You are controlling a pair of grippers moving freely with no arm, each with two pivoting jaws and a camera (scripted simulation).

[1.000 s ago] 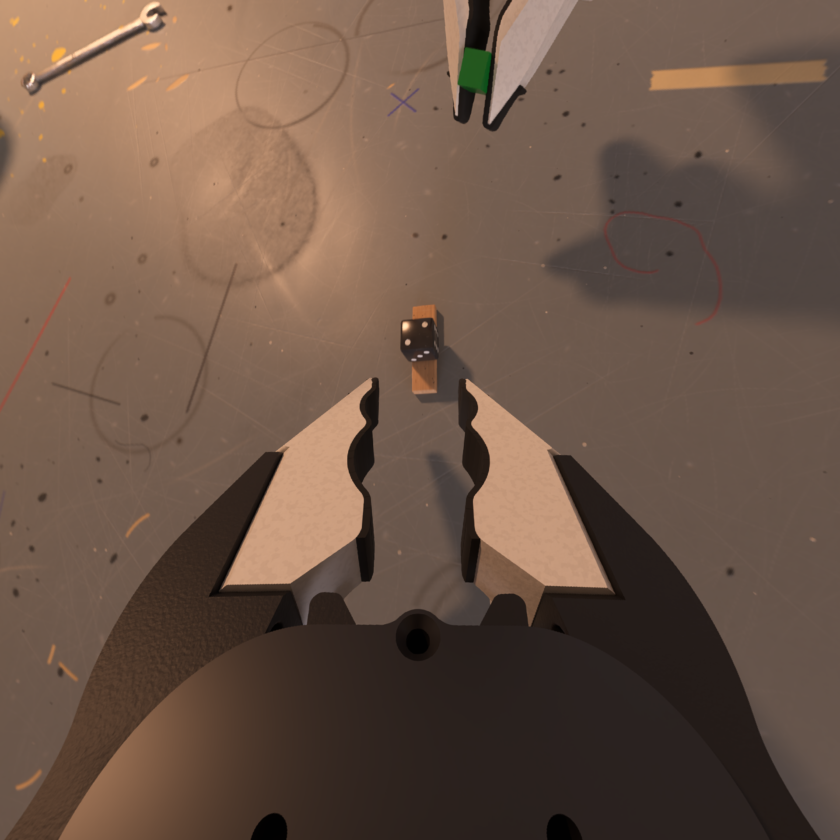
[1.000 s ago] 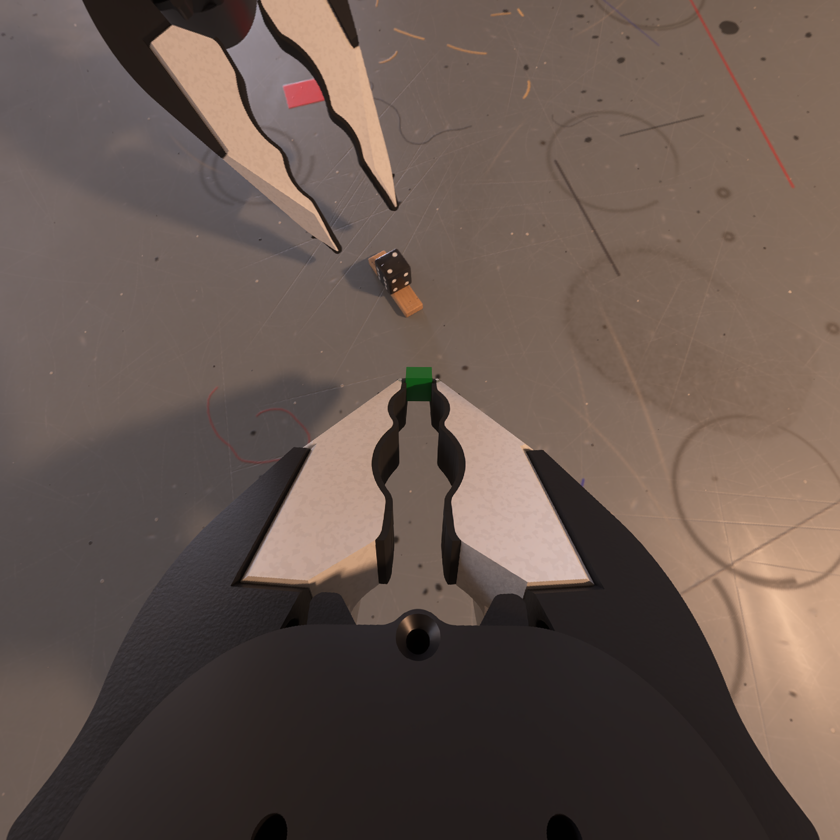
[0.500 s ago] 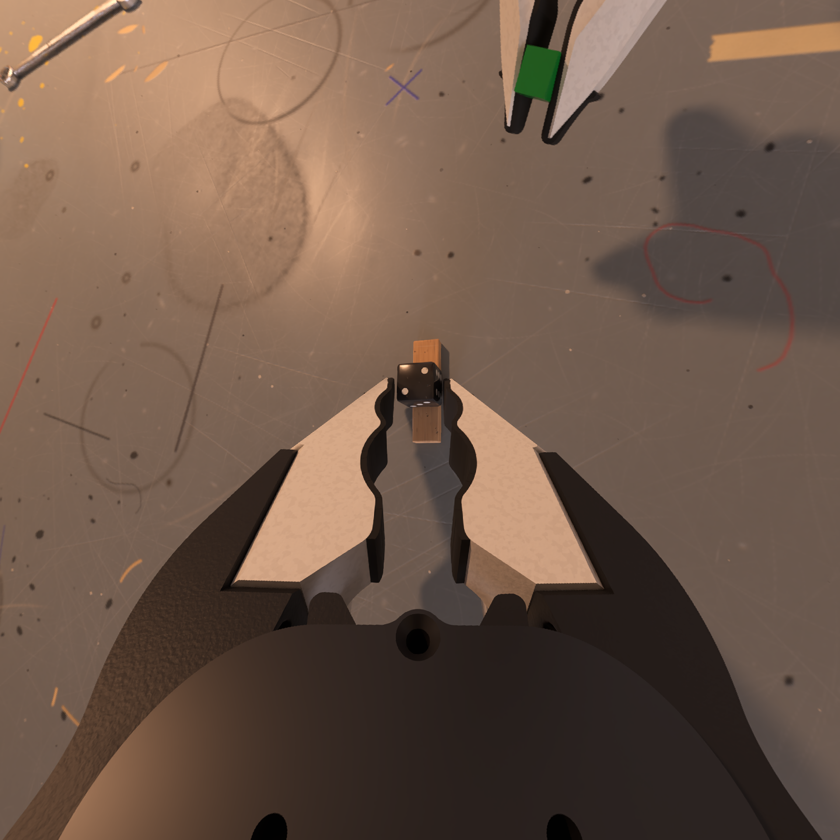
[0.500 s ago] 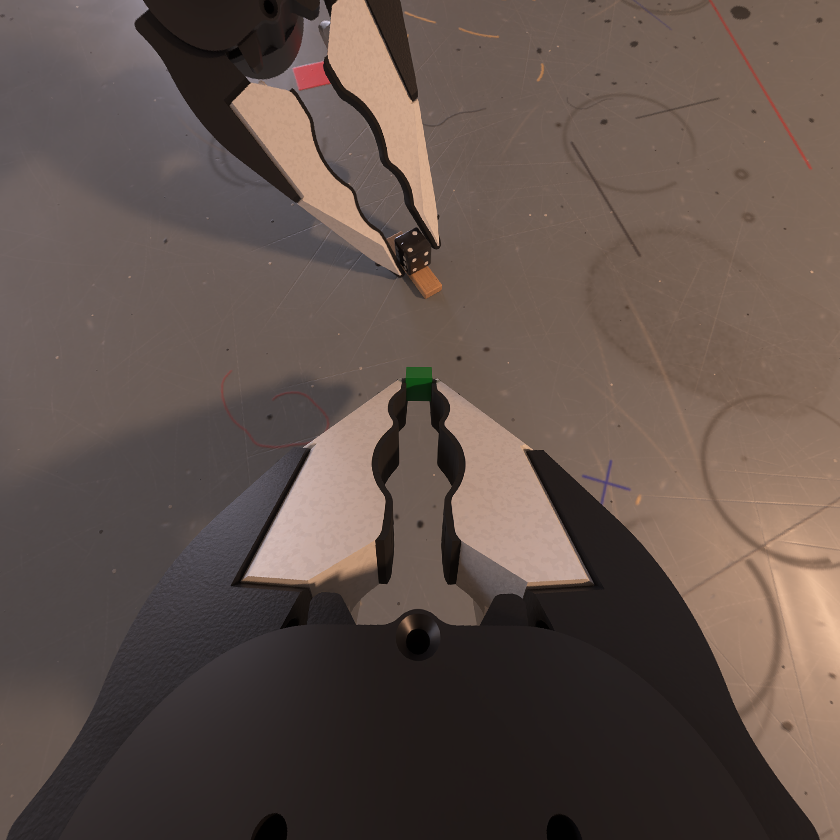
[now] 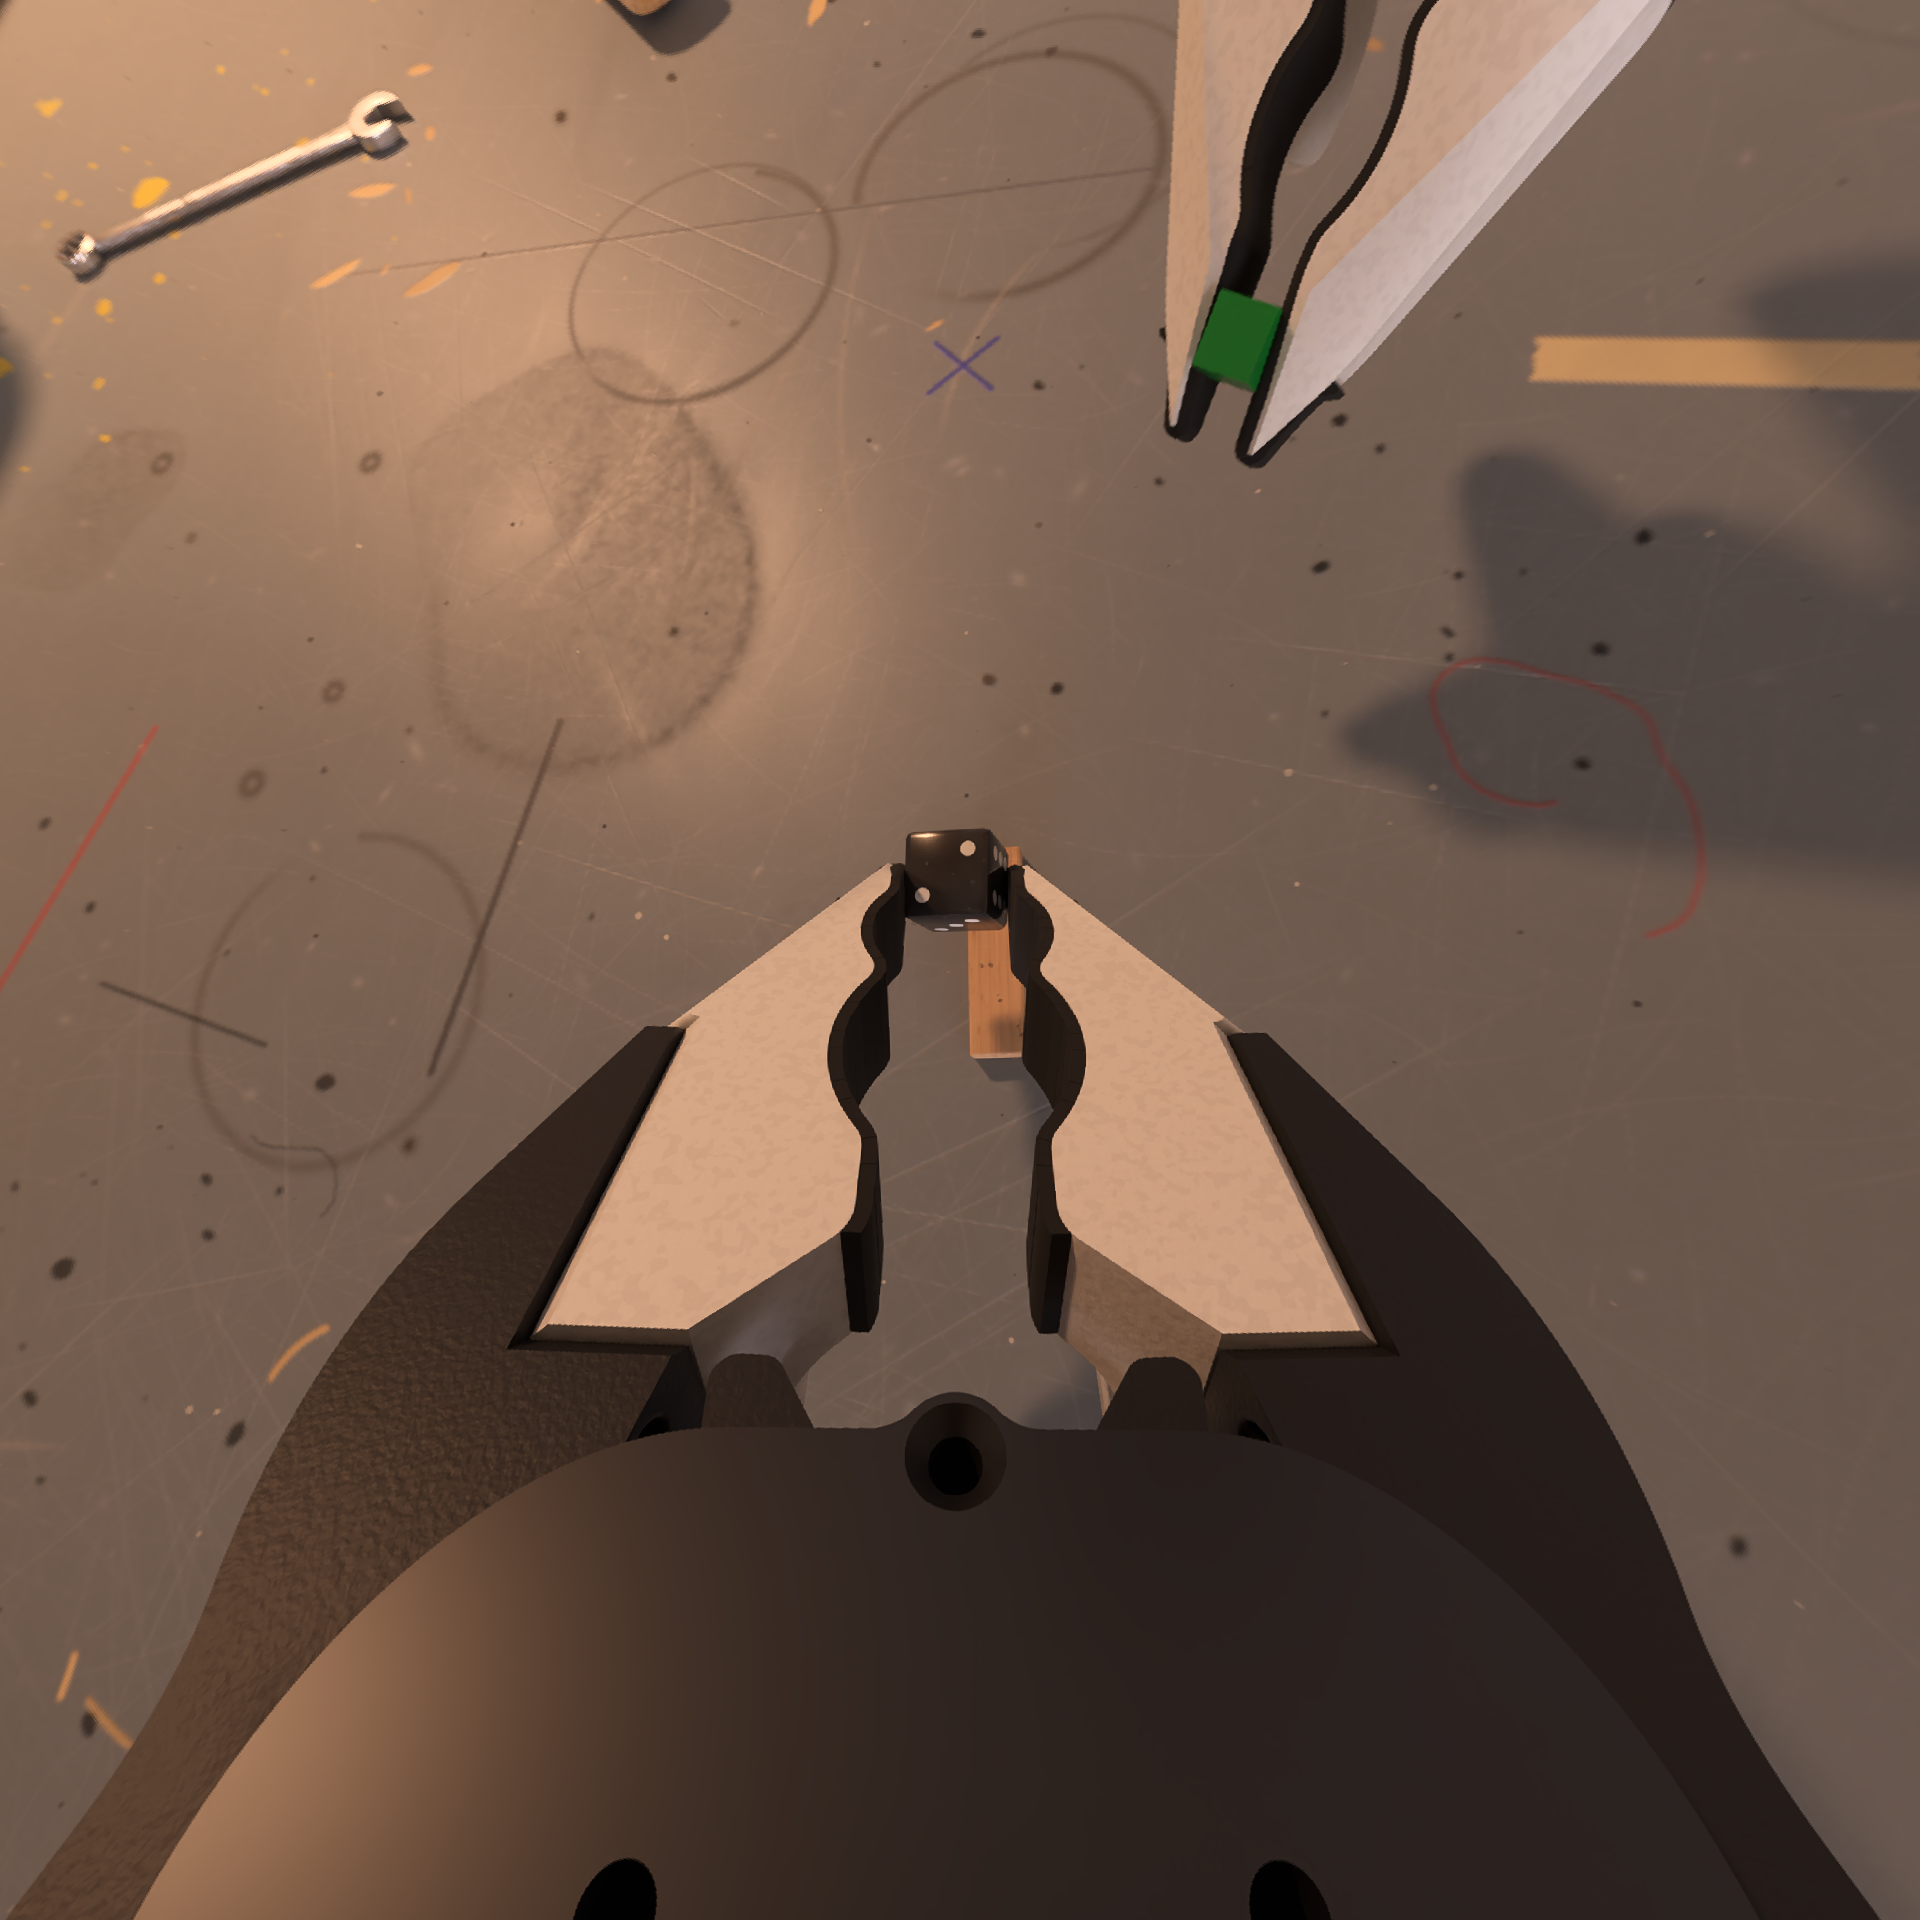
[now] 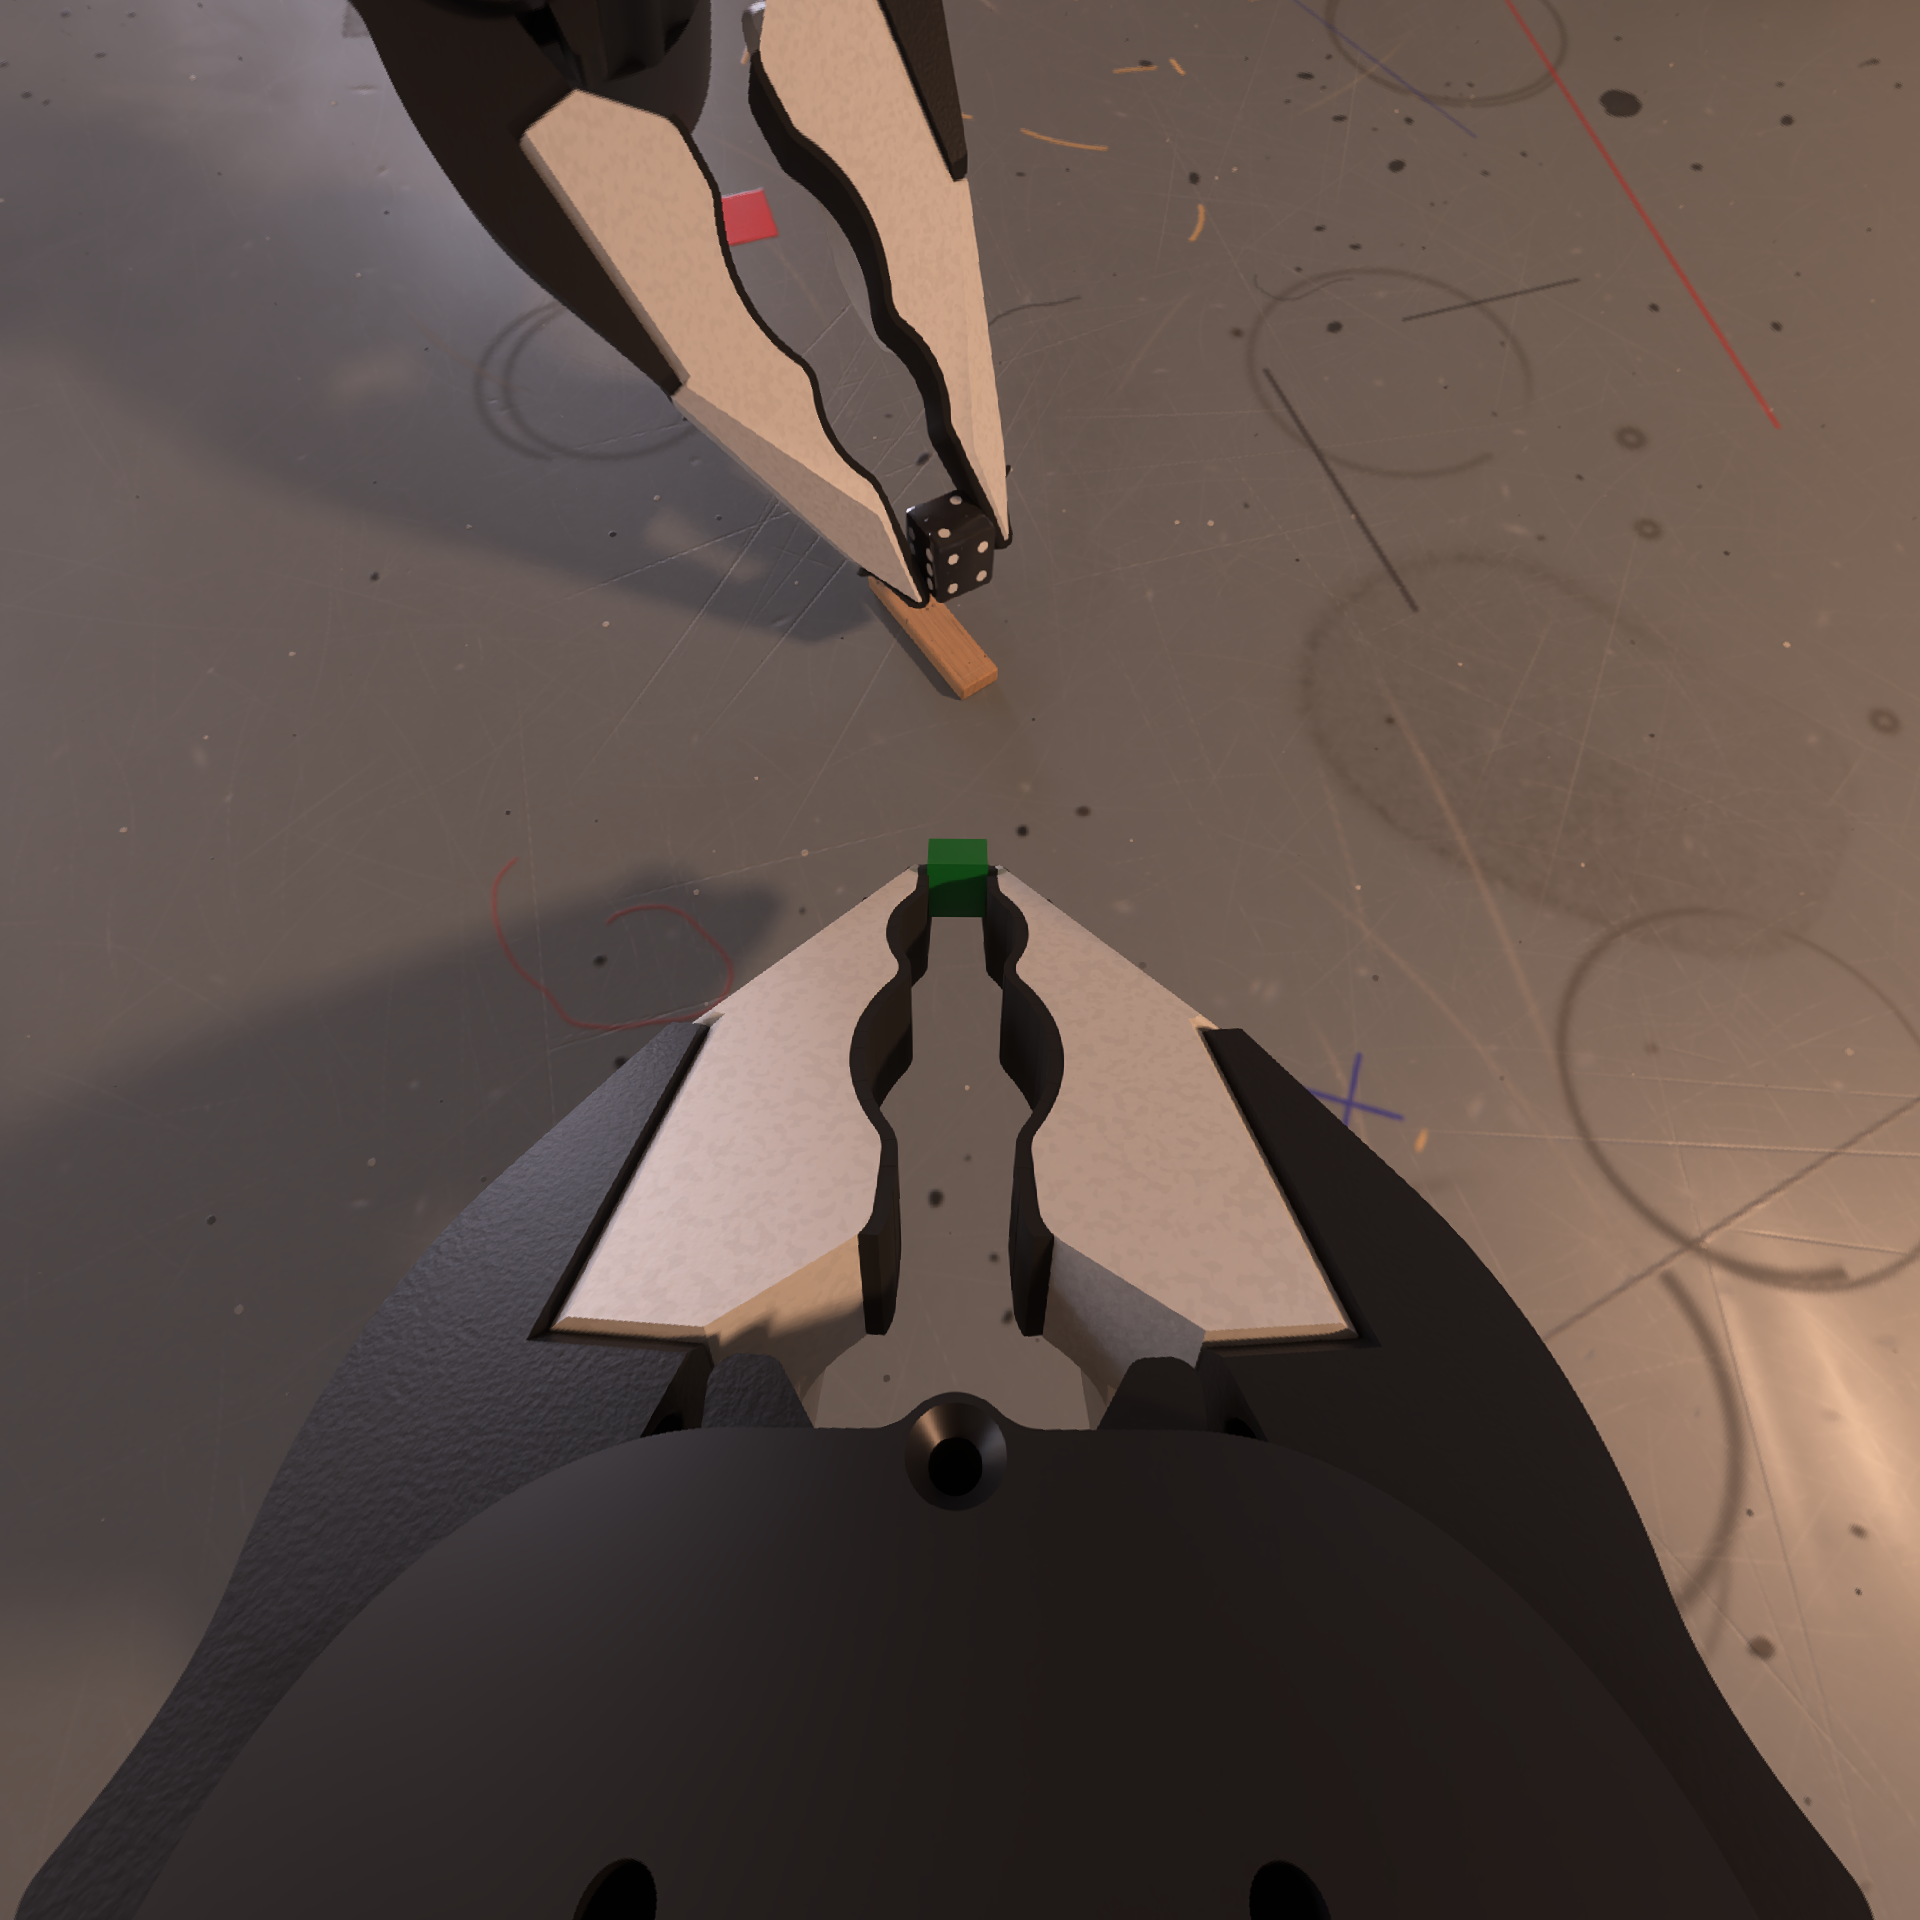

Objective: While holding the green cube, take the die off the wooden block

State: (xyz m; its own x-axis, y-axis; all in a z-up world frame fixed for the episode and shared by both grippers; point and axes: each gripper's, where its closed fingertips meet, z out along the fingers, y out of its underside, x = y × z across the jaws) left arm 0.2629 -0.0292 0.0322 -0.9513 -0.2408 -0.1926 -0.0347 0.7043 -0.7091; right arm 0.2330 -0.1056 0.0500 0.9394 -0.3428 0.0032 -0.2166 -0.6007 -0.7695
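Two hand-held grippers show in the left wrist view. At frame centre we see the left hand-held gripper (image 5: 954, 883) with its fingertips pressed on both sides of the black die (image 5: 951, 878), the wooden block (image 5: 995, 992) lying on the tabletop (image 5: 1143, 644) just below it in the frame. At upper right, the right hand-held gripper (image 5: 1226, 416) pinches the green cube (image 5: 1236, 338). A wrench (image 5: 234, 187) lies at upper left.

In the right wrist view, we see the right hand-held gripper (image 6: 956, 878) narrowly closed on the green cube (image 6: 956, 873) at centre. Above it, the left hand-held gripper (image 6: 956, 561) clamps the die (image 6: 951, 545) over the wooden block (image 6: 940, 644); we cannot tell whether they touch.
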